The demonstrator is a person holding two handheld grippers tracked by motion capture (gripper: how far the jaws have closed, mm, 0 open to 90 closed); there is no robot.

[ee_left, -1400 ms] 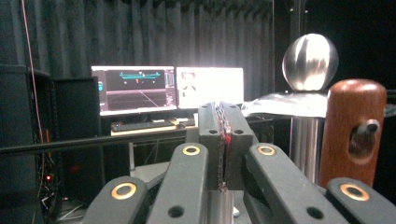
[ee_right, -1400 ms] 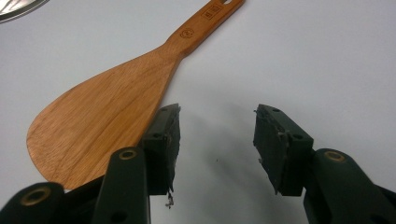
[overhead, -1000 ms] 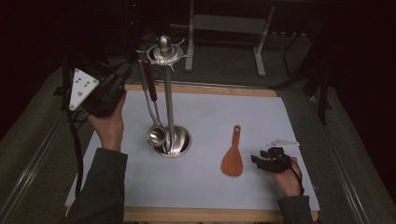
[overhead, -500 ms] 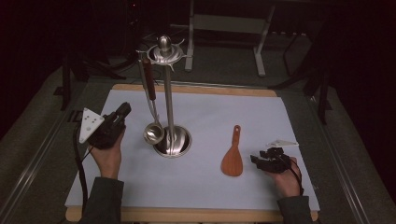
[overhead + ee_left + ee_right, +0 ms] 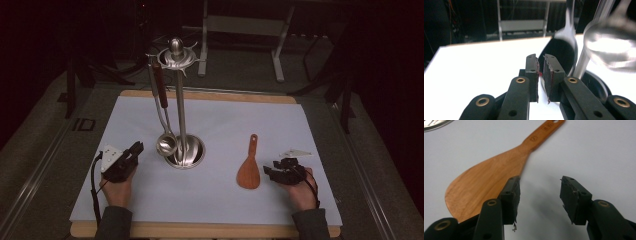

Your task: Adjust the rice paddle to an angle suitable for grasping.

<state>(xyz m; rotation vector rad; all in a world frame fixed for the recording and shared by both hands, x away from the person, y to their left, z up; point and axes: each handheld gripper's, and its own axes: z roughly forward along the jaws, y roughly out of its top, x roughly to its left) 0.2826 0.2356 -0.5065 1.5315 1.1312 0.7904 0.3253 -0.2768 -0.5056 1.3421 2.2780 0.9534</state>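
Left tongs [image 5: 134, 150]: nearly together, empty, resting on desk [image 5: 220, 120] left of stand [image 5: 181, 120].
Ladle [image 5: 165, 142]: hangs on stand; left gripper view shows its bowl just ahead.
Right tongs [image 5: 270, 170]: apart, empty.
Spatula [image 5: 249, 167]: flat, just beside right tongs; right gripper view shows printed handle.

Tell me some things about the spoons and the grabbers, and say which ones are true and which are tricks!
1. The wooden rice paddle lies flat on the white mat. True.
2. The right gripper is squeezing the paddle. False: its jaws stand apart with bare mat between them, and the paddle lies beside them.
3. A metal ladle hangs on the steel utensil stand. True.
4. The left gripper is wide open. False: its jaws are nearly together, with nothing between them.
5. The paddle hangs on the stand too. False: it lies on the mat, to the right of the stand's base in the high view.
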